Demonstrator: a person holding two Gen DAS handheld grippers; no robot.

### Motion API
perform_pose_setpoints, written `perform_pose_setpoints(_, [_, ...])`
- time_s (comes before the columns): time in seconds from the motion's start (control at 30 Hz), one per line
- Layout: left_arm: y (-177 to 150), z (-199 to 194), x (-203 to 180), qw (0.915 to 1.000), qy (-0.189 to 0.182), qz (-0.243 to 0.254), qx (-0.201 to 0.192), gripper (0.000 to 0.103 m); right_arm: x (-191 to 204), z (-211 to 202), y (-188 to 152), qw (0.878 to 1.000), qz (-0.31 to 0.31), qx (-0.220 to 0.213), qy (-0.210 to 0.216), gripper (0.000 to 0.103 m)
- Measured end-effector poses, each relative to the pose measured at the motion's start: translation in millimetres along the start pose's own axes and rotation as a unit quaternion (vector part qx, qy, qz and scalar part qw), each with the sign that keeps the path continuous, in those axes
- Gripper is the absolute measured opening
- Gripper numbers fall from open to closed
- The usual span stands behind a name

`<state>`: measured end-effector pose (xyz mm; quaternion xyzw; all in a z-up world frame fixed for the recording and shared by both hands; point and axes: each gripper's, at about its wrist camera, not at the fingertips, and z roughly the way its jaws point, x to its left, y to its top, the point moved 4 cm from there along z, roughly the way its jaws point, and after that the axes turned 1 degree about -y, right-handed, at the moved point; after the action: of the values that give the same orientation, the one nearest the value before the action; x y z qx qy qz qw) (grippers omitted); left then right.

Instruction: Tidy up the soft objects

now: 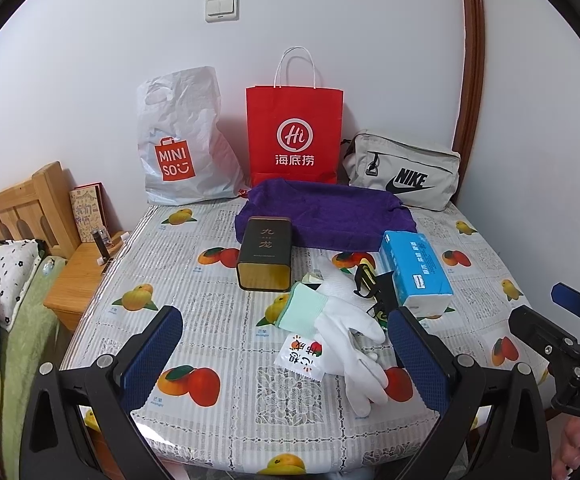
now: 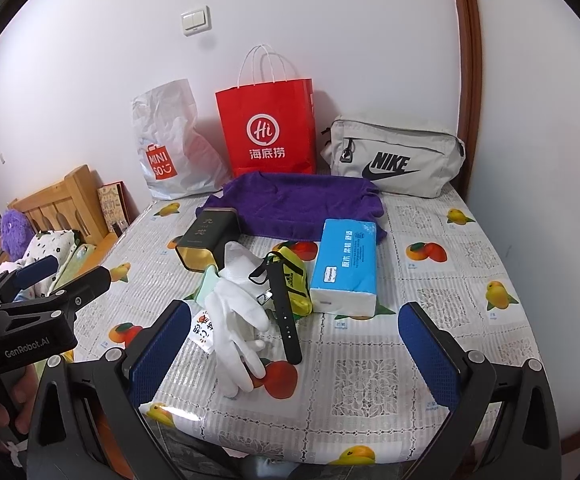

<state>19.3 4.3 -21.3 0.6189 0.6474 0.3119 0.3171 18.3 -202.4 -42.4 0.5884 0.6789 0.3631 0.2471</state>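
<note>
Left wrist view: the left gripper (image 1: pixel 288 354) is spread wide and empty; two white gloves (image 1: pixel 351 340) lie at its 12 o'clock, one purple towel (image 1: pixel 325 216) beyond.

Right wrist view: the right gripper (image 2: pixel 293 354) gapes empty; one tissue pack (image 2: pixel 345 266) sits at 1 o'clock, the yellow pouch (image 2: pixel 295 280) half hidden behind one black strap (image 2: pixel 286 320).

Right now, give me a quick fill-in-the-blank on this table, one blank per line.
1. The tall paper bag at the wall is ____.
2. The towel behind the tissue pack is ____.
3. The grey pouch reads ____.
4. Both the left gripper and right gripper are ____.

Missing: red; purple; NIKE; open
</note>
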Motion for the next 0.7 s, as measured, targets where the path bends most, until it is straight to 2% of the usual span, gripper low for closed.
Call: perform_pose_setpoints(0.7, [0.2,0.2,-0.2,1.0,0.001,-0.001,0.0,0.103,5.0,-2.1,0.0,1.0,-0.003,-0.003,0.001,0.102])
